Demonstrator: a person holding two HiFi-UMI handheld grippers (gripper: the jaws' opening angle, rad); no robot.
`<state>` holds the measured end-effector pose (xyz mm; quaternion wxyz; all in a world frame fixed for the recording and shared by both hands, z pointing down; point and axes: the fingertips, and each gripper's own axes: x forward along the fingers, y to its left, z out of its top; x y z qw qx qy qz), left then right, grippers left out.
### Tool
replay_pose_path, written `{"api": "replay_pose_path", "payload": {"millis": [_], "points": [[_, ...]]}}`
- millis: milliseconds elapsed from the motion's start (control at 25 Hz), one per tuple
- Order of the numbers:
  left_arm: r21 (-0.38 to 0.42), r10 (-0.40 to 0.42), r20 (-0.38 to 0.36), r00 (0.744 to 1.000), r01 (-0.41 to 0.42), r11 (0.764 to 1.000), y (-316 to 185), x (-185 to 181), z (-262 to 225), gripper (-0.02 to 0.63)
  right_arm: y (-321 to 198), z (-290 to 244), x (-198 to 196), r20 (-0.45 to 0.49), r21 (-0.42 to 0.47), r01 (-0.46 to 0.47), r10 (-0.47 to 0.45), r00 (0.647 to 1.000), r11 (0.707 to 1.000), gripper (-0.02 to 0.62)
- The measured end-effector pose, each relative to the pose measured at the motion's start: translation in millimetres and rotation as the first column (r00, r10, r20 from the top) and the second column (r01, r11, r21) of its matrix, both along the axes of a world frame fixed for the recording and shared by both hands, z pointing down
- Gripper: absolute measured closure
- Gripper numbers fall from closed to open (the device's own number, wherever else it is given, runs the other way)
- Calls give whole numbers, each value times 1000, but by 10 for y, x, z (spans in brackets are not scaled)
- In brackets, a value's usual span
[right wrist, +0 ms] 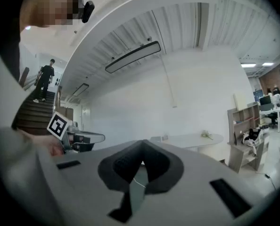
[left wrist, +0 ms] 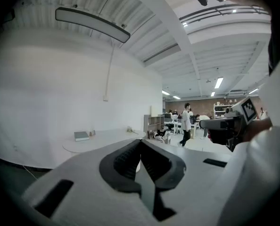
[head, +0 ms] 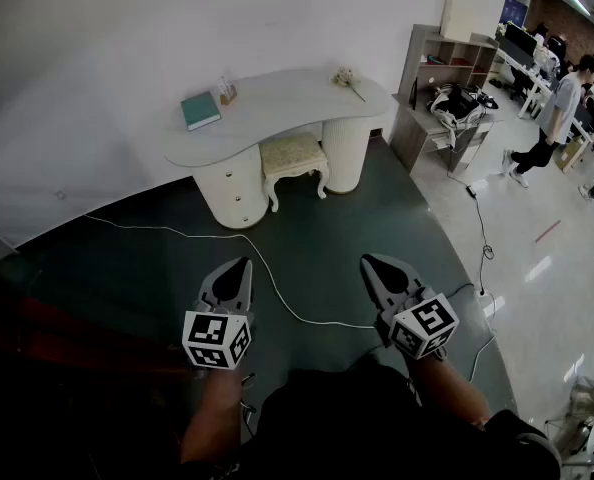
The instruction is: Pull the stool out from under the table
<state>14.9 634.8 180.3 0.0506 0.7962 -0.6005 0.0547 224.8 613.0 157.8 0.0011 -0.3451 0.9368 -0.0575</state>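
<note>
A cream stool (head: pixel 294 158) with a patterned cushion stands tucked under the white curved table (head: pixel 277 103), between its two round pedestals, far across the dark floor. My left gripper (head: pixel 243 264) and right gripper (head: pixel 368 262) are held side by side low in the head view, well short of the stool, both shut and empty. In the left gripper view the left gripper (left wrist: pixel 140 142) has its jaws together, with the table (left wrist: pixel 102 138) beyond. The right gripper (right wrist: pixel 142 144) is likewise shut, the table (right wrist: pixel 189 139) distant. The stool is hidden in both gripper views.
A teal book (head: pixel 200 110) and a small flower sprig (head: pixel 348 78) lie on the table. A white cable (head: pixel 267 268) snakes over the floor between me and the stool. An open shelf unit (head: pixel 439 83) stands to the right; people (head: pixel 552 118) walk beyond it.
</note>
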Motion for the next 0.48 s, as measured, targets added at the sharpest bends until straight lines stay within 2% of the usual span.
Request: {"api": "replay_pose_path", "payload": {"millis": [200, 320, 480], "points": [[-13, 23, 45, 999, -22, 1000, 13, -252, 82, 604, 24, -3, -134, 8, 16, -9, 9, 1000, 1000, 595], [-23, 20, 40, 999, -19, 1000, -38, -381, 98, 604, -50, -50, -77, 8, 26, -41, 41, 999, 999, 595], [-19, 15, 14, 1000, -15, 1000, -52, -365, 82, 604, -125, -161, -87, 17, 42, -42, 42, 999, 998, 595]]}}
